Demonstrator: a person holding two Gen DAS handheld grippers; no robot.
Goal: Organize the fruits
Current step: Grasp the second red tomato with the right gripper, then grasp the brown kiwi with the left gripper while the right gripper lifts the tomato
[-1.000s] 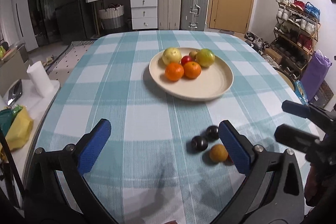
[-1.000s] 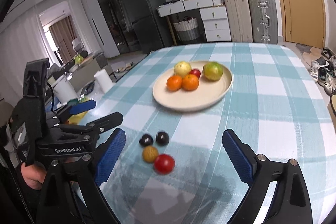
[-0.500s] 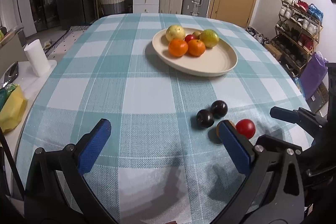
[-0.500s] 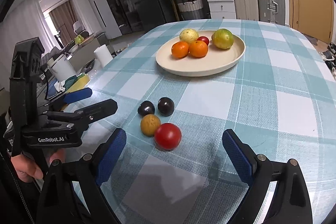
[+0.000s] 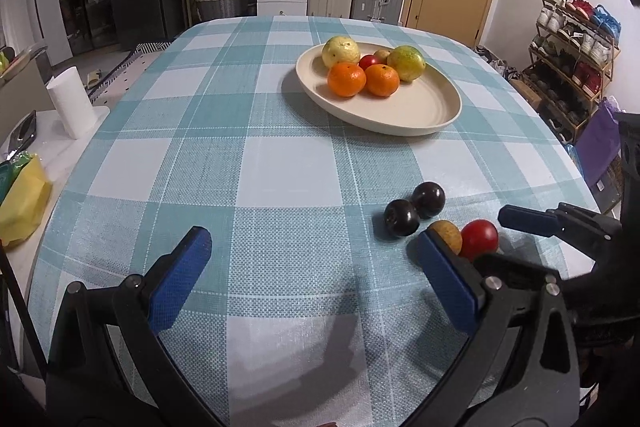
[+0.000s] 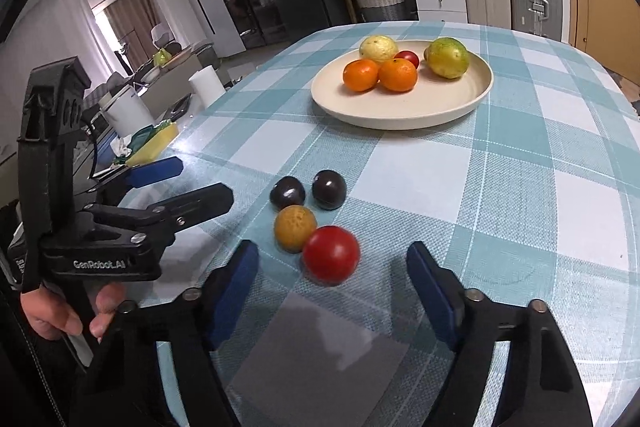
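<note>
My right gripper (image 6: 332, 287) hangs low over the table (image 6: 520, 187), its jaws closing but not yet touching anything; the red fruit (image 6: 330, 254) lies just ahead of the blue pads, roughly on the line between them, though from this angle I can't be sure it sits fully inside the gap. Touching the red fruit on its far left is a small yellow-brown fruit (image 6: 295, 227), and just beyond that lie two dark plums (image 6: 288, 192), side by side and close together. That cluster crowds the red fruit's left side; its right side has bare checked cloth.

My left gripper (image 5: 310, 267) hovers with its jaws spread wide and nothing between them, only tablecloth. Its right pad stands right in front of the yellow-brown fruit in the left wrist view and hides part of it. In the right wrist view that gripper sits to the left of the plums, near but apart, with a hand (image 6: 64, 315) on its handle.

Farther back on the table stands a cream plate (image 6: 424, 107) holding two oranges (image 6: 360, 75), a pale yellow fruit (image 6: 378, 47), a green-yellow one (image 6: 447, 58) and a small red one (image 6: 408, 58), well apart from the loose fruit. Off the table's left edge are a paper roll (image 5: 70, 103) and a yellow bag (image 5: 24, 203).
</note>
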